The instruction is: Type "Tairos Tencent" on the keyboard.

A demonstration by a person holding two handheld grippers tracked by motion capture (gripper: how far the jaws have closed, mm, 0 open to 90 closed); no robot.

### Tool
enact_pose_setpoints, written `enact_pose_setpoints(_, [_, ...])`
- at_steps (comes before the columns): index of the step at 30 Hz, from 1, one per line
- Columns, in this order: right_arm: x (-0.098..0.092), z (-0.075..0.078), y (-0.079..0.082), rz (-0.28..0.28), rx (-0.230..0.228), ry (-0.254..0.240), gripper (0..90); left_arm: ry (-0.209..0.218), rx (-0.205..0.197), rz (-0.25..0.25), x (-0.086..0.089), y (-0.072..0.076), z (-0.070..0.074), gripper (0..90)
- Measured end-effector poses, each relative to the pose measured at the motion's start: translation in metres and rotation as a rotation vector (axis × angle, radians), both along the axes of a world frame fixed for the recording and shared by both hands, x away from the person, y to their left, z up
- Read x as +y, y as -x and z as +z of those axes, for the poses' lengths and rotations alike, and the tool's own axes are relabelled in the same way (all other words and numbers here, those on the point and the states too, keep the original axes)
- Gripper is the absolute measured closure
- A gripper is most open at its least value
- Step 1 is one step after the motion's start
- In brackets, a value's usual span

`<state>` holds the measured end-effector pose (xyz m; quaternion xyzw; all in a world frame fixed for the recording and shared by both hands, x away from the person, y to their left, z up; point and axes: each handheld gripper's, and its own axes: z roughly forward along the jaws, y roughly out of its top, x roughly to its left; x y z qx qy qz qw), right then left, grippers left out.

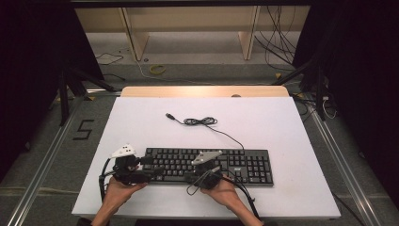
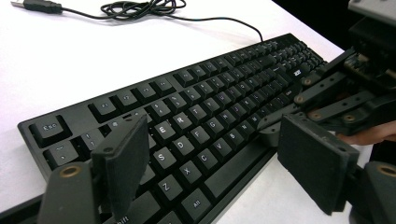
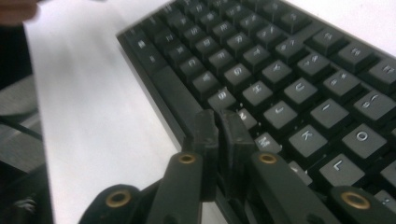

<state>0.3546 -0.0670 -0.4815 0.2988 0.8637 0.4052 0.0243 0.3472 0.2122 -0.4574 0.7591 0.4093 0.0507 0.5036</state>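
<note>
Step in hand, as judged: key pressing on the keyboard (image 1: pixel 207 165), which lay along the near edge of the white table (image 1: pixel 141 117), its cable (image 1: pixel 200 121) coiled loose behind. Right gripper (image 3: pixel 223 128) had its jaws nearly pressed together, nothing between them, tips over the bottom letter row near the space bar (contact unclear). Left gripper (image 2: pixel 205 154) stood spread wide over the left-hand keys. Next move probably calls for a short, straight dip onto one key. Keyboard black, full-size, white legends.
</note>
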Motion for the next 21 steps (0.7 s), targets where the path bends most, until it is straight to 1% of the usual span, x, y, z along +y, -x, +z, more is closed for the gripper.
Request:
enact_pose_setpoints(3, [-0.003, 0.006, 0.001, -0.004, -0.010, -0.045, 83.2, 0.000, 0.001, 0.004, 0.001, -0.001, -0.001, 24.7])
enact_pose_setpoints(6, [-0.004, 0.010, 0.001, -0.002, -0.016, -0.057, 79.1, 0.001, 0.002, 0.007, 0.001, -0.001, -0.001, 24.8])
enact_pose_setpoints(10, [-0.004, 0.010, 0.001, -0.002, -0.010, -0.065, 72.1, -0.001, 0.001, 0.005, 0.001, 0.000, -0.001, 24.8])
enact_pose_setpoints(12, [-0.004, 0.011, 0.000, -0.002, -0.012, -0.067, 66.7, -0.002, 0.002, 0.005, 0.001, -0.001, -0.001, 24.8])
enact_pose_setpoints(15, [-0.005, 0.013, -0.001, 0.000, -0.012, -0.073, 63.3, -0.002, 0.002, 0.006, 0.001, -0.001, -0.001, 24.9])
enact_pose_setpoints(20, [-0.007, 0.019, -0.003, -0.017, -0.015, -0.091, 52.5, -0.010, 0.006, 0.003, 0.001, -0.001, -0.001, 25.1])
enact_pose_setpoints(21, [-0.007, 0.020, -0.003, -0.021, -0.016, -0.093, 52.3, -0.009, 0.008, 0.004, 0.001, -0.001, -0.002, 25.1])
